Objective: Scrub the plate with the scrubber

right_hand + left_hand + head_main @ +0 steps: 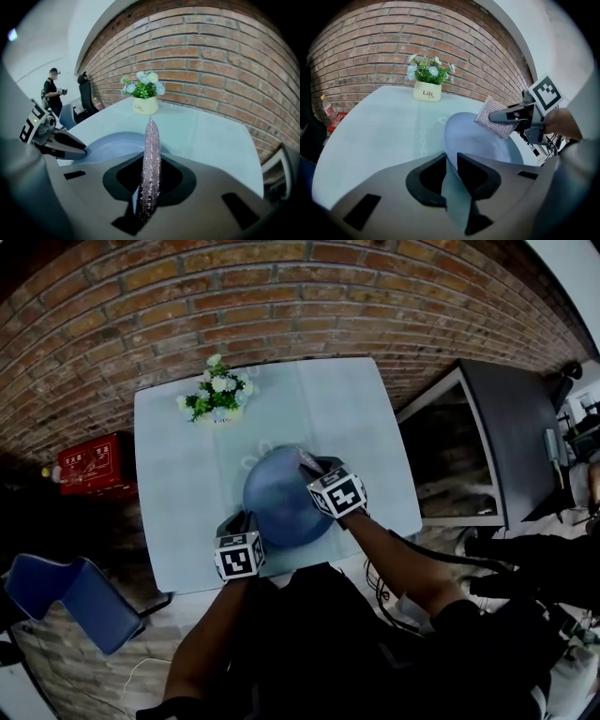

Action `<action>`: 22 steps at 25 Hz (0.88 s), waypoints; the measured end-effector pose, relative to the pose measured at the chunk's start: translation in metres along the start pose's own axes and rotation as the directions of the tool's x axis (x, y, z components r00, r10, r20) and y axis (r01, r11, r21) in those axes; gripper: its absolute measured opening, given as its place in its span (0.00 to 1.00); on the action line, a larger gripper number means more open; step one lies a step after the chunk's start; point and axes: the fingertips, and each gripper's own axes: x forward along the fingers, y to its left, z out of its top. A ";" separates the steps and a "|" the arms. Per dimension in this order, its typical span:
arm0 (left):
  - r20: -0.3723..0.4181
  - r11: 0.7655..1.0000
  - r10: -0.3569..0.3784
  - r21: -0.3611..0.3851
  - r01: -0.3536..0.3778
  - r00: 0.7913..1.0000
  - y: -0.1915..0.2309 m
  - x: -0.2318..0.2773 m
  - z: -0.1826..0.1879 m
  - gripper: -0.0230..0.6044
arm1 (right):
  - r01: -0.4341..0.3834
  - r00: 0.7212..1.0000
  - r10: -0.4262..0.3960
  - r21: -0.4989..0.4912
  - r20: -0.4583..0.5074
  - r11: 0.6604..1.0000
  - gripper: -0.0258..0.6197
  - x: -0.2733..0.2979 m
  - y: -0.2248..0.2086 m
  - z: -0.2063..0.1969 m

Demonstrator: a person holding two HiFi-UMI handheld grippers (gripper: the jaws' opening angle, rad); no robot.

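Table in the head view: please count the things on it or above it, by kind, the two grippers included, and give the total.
round blue plate: 1
glittery silver scrubber pad: 1
cream pot of blue and white flowers: 1
handheld grippers: 2, the left gripper and the right gripper
Total: 5

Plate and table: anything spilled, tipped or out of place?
Nothing stands out. The left gripper is shut on the rim of the plate, the right gripper holds the scrubber over it, and the flowerpot stands upright near the far edge of the table. No spill shows.
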 end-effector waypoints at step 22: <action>0.042 0.956 0.266 -0.139 -0.258 0.963 0.007 0.000 0.002 0.12 | -0.162 0.912 0.386 -0.986 -0.137 0.033 0.14 0.031 0.068 0.024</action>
